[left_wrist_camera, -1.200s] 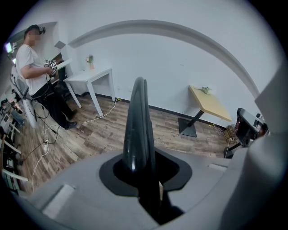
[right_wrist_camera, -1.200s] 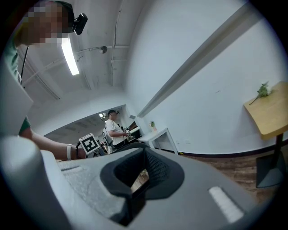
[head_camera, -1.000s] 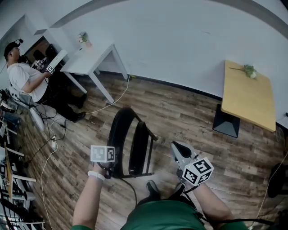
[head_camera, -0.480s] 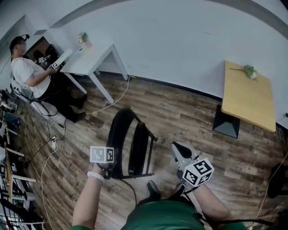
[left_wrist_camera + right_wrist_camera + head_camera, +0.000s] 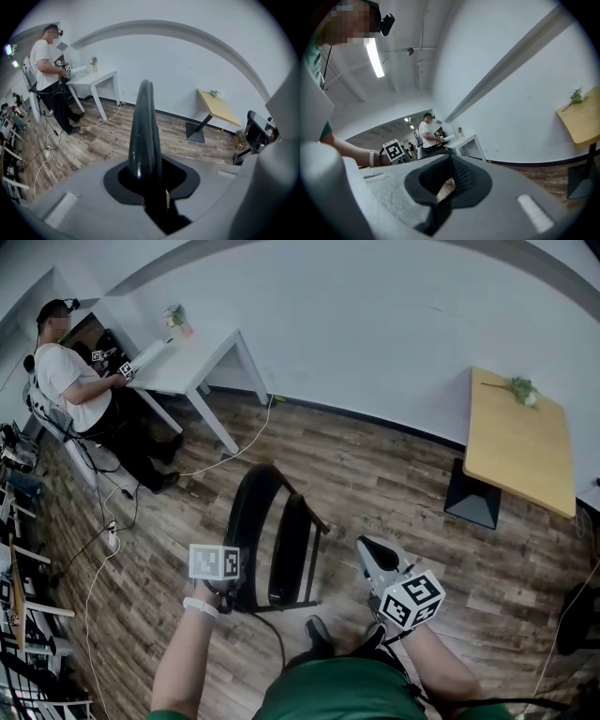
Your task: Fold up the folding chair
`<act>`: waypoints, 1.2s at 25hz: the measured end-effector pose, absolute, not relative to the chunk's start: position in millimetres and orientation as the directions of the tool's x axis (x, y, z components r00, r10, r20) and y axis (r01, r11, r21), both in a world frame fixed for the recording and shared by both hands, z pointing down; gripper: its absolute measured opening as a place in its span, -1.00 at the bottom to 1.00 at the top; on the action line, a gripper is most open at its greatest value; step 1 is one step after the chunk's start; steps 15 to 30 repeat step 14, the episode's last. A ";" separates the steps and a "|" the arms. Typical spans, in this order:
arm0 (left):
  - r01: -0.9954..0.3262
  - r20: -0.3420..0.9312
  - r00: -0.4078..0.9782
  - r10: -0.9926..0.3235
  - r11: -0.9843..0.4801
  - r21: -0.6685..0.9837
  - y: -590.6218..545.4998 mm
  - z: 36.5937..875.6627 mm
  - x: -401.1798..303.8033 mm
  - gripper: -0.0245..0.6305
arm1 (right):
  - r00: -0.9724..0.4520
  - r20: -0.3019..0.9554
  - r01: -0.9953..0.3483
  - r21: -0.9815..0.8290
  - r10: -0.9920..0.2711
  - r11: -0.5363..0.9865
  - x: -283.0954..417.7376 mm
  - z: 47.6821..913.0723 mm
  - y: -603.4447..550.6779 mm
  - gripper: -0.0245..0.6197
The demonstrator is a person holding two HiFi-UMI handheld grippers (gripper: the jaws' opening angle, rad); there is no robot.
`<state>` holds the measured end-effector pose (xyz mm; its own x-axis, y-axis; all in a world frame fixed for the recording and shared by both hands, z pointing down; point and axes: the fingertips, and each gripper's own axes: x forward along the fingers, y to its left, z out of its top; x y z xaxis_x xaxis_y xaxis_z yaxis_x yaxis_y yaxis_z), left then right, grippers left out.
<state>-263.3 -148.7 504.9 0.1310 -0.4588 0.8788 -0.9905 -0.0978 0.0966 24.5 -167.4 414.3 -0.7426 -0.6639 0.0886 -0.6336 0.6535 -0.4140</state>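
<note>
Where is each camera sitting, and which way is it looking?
Head view: on the person's head, looking steeply down at the black folding chair; left tongs, right tongs and green shirt show.
Left gripper view: on the left tongs, looking along jaws clamped on the chair's edge; only the tongs show.
Right gripper view: on the right tongs, shut and empty, facing level across the room; the left forearm shows.
All three share the light wooden table.
</note>
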 end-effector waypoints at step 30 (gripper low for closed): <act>-0.989 0.880 0.138 -0.455 -0.103 0.102 -151.2 506.1 -274.9 -0.66 | -0.743 0.100 -0.639 -0.397 -0.661 0.659 11.3 417.5 -170.5 -0.89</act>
